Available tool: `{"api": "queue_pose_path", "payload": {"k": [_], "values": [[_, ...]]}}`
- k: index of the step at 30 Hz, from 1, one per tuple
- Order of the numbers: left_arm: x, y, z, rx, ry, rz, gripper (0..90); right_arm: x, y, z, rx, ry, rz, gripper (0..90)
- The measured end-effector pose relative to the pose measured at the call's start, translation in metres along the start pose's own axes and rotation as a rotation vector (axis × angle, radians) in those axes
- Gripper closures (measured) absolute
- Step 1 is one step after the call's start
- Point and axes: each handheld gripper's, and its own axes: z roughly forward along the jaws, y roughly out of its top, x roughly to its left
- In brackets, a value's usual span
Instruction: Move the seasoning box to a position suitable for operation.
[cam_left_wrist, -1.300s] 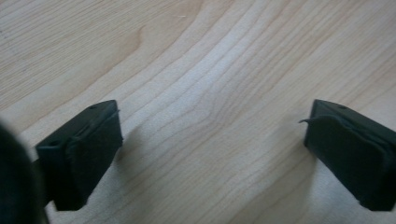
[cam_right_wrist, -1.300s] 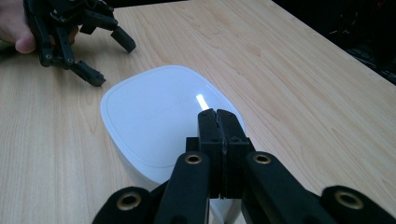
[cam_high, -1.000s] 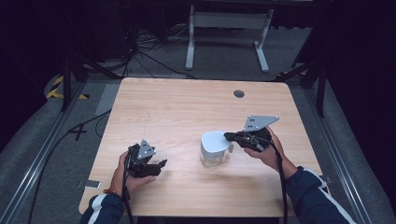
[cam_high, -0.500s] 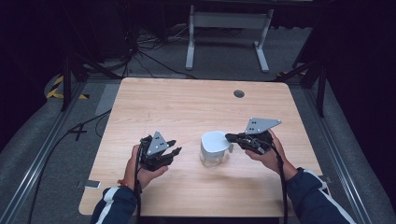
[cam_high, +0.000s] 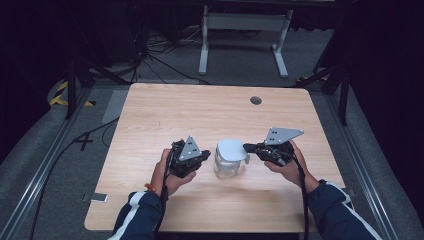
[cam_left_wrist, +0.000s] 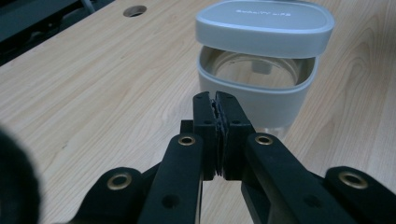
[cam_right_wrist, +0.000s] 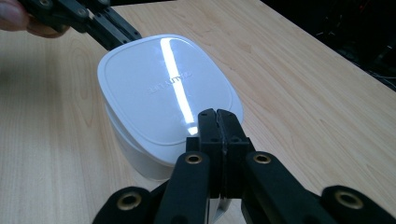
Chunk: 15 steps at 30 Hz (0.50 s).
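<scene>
A clear glass container (cam_high: 227, 169) with a grey rim stands on the wooden table (cam_high: 200, 115), front of centre. Its pale grey lid (cam_high: 231, 149) hovers just above the rim, with a gap between lid (cam_left_wrist: 265, 23) and container (cam_left_wrist: 257, 88). My right gripper (cam_high: 246, 148) comes in from the right and is shut on the lid's edge (cam_right_wrist: 163, 88), jaws pressed together (cam_right_wrist: 218, 116). My left gripper (cam_high: 205, 156) sits just left of the container, shut with nothing between its jaws; its tips (cam_left_wrist: 215, 100) point at the container's rim, very close to it.
A round cable hole (cam_high: 256, 100) lies near the table's far edge. A metal stand (cam_high: 243, 22) and cables are on the floor behind the table. A small flat object (cam_high: 95, 197) lies on the floor by the front left corner.
My left gripper has moved right across the table to the container's side. The right gripper has stayed at the lid, hardly moving.
</scene>
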Motion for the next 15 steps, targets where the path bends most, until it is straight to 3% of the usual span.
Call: {"api": "queue_pose_path", "payload": {"k": [8, 15], "values": [[-0.002, 0.008, 0.004, -0.028, -0.002, -0.01, 85.2, -0.001, -0.004, 0.004, 0.024, 0.012, -0.007, 90.0], [0.001, 0.02, 0.006, -0.024, 0.005, 0.016, 87.6, 0.0, -0.002, 0.002, 0.01, 0.014, -0.008, 90.0]]}}
